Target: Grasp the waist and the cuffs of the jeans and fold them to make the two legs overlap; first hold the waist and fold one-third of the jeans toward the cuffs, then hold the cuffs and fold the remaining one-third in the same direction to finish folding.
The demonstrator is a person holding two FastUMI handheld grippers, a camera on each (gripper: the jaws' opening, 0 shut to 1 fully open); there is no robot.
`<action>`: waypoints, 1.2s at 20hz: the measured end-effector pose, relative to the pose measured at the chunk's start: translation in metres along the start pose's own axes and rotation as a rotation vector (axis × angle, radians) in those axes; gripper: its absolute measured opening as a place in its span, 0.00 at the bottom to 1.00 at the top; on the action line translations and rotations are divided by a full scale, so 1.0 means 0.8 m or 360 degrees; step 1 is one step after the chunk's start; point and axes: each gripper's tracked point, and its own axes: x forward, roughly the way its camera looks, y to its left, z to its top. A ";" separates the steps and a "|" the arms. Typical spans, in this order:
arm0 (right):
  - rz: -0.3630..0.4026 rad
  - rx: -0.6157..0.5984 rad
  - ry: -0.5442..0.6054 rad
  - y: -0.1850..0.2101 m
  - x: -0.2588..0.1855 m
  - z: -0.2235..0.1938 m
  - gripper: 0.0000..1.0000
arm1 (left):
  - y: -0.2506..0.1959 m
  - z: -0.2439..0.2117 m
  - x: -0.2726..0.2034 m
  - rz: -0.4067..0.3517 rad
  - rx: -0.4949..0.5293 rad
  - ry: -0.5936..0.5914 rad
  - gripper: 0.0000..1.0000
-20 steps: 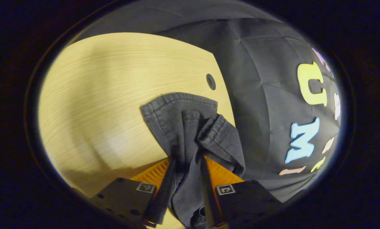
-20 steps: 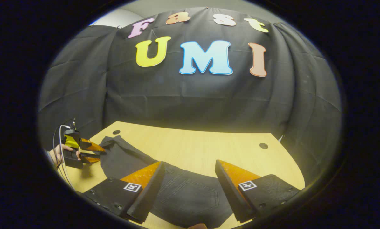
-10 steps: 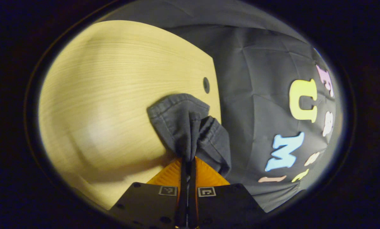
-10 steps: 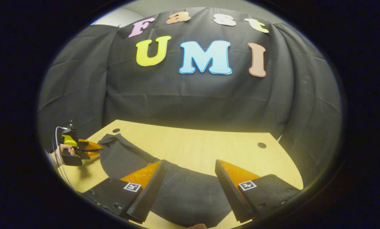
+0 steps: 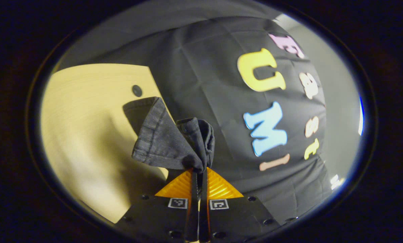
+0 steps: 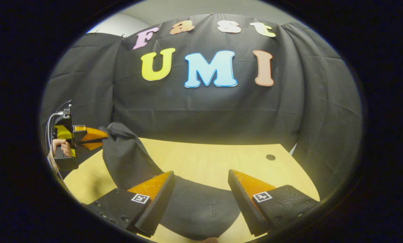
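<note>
Because the jeans (image 6: 194,206) are soft, dark denim, they will likely drape and sag rather than hold a shape, and the thick hems and seams look like the surest places to take hold. The left gripper (image 5: 199,173) has its fingers pressed together on the bunched cuffs (image 5: 174,141), the cloth fanning out just past the fingertips and raised off the table (image 5: 83,128). In the right gripper view, that same gripper (image 6: 98,136) is held by a hand (image 6: 58,148) at the far left, with the leg of the jeans hanging from it in a slack curve down to the tabletop. The seat of the jeans, with a back pocket (image 6: 193,209) showing, lies flat on the wood between the fingers of the right gripper (image 6: 201,179), which stand spread wide and do not appear to touch the cloth.

Judging from this, the waist end is the heavier part and will probably anchor the garment while the light cuff end is carried. A firm pinch through both layers at the waistband would suit the right gripper, since a single layer may slip or leave one leg behind.

The table carries little else: a small round hole (image 6: 270,157) near its far right corner, and another hole (image 5: 137,90) near the lifted cuffs. The black cloth wall (image 6: 204,108) stands close behind the table, so a high swing of the cuffs could brush it.
</note>
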 end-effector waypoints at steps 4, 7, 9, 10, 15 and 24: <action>0.0003 0.0077 -0.0014 -0.031 -0.017 -0.004 0.95 | -0.079 -0.148 -0.005 -0.0079 0.0403 0.0287 0.10; 0.0000 0.0114 -0.0016 -0.054 -0.027 -0.011 0.94 | -0.085 -0.276 0.026 -0.0054 0.0718 0.0580 0.10; 0.0004 0.0141 -0.0003 -0.068 -0.033 -0.019 0.94 | -0.059 -0.334 0.044 0.0024 0.0919 0.0758 0.10; 0.0007 0.0156 0.0006 -0.074 -0.035 -0.025 0.94 | -0.048 -0.354 0.052 0.0068 0.1003 0.0833 0.10; 0.0043 0.0204 0.0056 -0.093 -0.048 -0.049 0.91 | 0.006 -0.390 0.051 0.0290 0.1138 0.0927 0.10; 0.0153 0.0167 0.0024 -0.105 -0.070 -0.046 0.91 | -0.025 -0.402 0.038 0.0326 0.1122 0.0698 0.80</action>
